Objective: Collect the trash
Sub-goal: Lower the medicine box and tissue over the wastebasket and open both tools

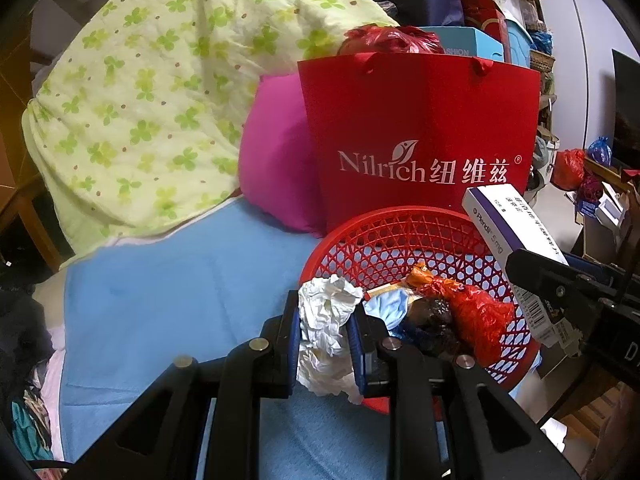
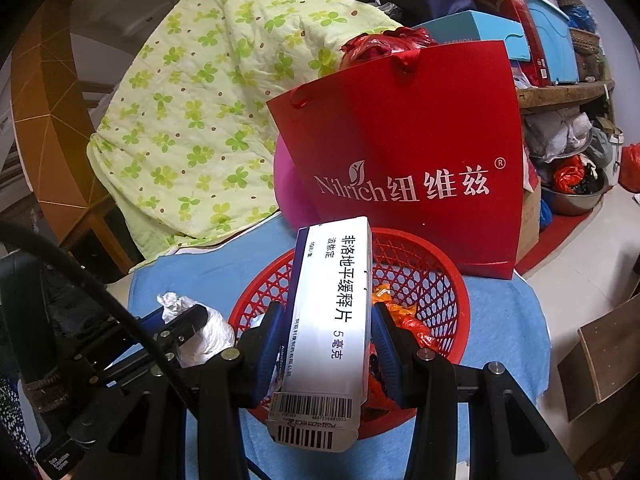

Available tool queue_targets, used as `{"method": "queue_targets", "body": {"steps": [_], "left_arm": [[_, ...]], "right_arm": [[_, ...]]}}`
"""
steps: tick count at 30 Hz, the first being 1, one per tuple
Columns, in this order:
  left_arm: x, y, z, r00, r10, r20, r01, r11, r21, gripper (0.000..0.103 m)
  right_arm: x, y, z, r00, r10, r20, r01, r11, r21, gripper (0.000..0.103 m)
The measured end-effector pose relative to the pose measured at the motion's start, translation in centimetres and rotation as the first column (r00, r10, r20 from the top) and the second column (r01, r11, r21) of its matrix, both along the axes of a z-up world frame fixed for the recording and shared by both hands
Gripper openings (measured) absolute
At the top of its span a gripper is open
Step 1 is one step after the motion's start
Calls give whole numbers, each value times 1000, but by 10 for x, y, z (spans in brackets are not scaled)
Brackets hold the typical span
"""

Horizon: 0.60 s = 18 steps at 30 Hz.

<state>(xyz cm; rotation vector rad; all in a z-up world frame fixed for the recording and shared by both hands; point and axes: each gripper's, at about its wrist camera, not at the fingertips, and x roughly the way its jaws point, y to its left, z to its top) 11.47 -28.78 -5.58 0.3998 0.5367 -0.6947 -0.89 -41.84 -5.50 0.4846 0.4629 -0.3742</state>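
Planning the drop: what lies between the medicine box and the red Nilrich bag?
Only the red basket's far rim and mesh, seen in the right wrist view.

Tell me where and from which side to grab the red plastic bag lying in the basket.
Take the red plastic bag at its twisted orange neck, coming from above. The neck is narrow and points up; the red basket walls block a sideways approach.

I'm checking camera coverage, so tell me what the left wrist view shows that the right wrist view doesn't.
Only the left wrist view shows the basket's inside clearly: a red plastic bag and a blue mask.

Only the right wrist view shows the medicine box face-on with its barcode, plus a metal bowl on the floor.

Both show the red basket, the red Nilrich bag, the left gripper clamping the white tissue, and the right gripper.
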Motion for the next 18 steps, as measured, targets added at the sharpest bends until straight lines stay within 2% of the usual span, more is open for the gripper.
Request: {"method": "queue_targets", "body": {"steps": [7, 18], "left_arm": [[10, -6, -3, 1000, -3, -16, 3, 1000, -5, 24], [35, -16, -10, 995, -39, -93, 35, 998, -45, 24]], "right_arm": [[9, -9, -3, 1000, -9, -9, 9, 1000, 7, 48], [23, -28, -13, 999, -29, -14, 30, 999, 38, 48]]}}
